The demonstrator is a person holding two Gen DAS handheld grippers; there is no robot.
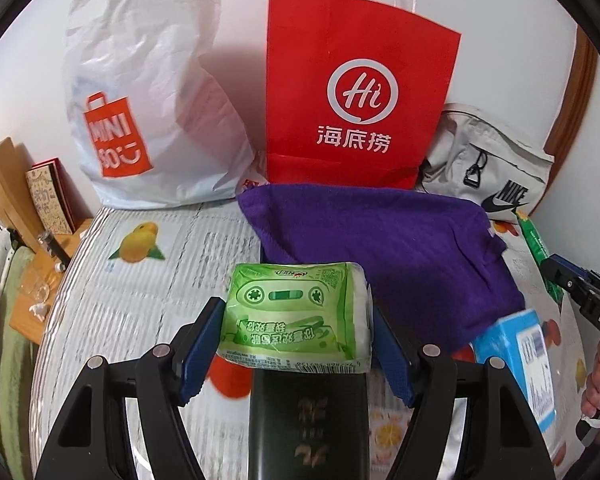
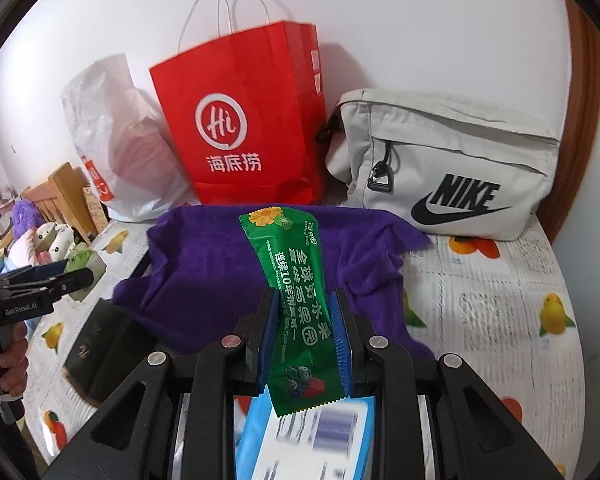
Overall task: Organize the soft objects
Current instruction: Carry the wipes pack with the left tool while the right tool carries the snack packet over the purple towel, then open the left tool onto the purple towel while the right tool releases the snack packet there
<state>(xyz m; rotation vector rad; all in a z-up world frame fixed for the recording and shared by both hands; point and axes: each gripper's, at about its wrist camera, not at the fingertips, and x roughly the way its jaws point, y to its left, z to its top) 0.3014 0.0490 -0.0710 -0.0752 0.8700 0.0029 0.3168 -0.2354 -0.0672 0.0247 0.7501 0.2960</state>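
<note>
A bed (image 2: 499, 292) with a fruit-print cover carried everything. At its far side stood a red paper bag (image 1: 359, 92), likely the destination, with a purple cloth (image 1: 399, 248) spread just in front. The left gripper (image 1: 296, 320) clenched a green tissue pack (image 1: 296, 312) between its fingers, lifted for transfer. The right gripper (image 2: 305, 328) pinched a green snack sachet (image 2: 296, 292), its far end sticking out over the cloth.

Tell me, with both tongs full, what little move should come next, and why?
Probably carry the green tissue pack in the left tongs forward toward the red paper bag. Both tongs already grip soft packets; the right tongs pinch a green snack sachet. The bag stands upright just behind the purple cloth, though whether it is the target is unclear.
</note>
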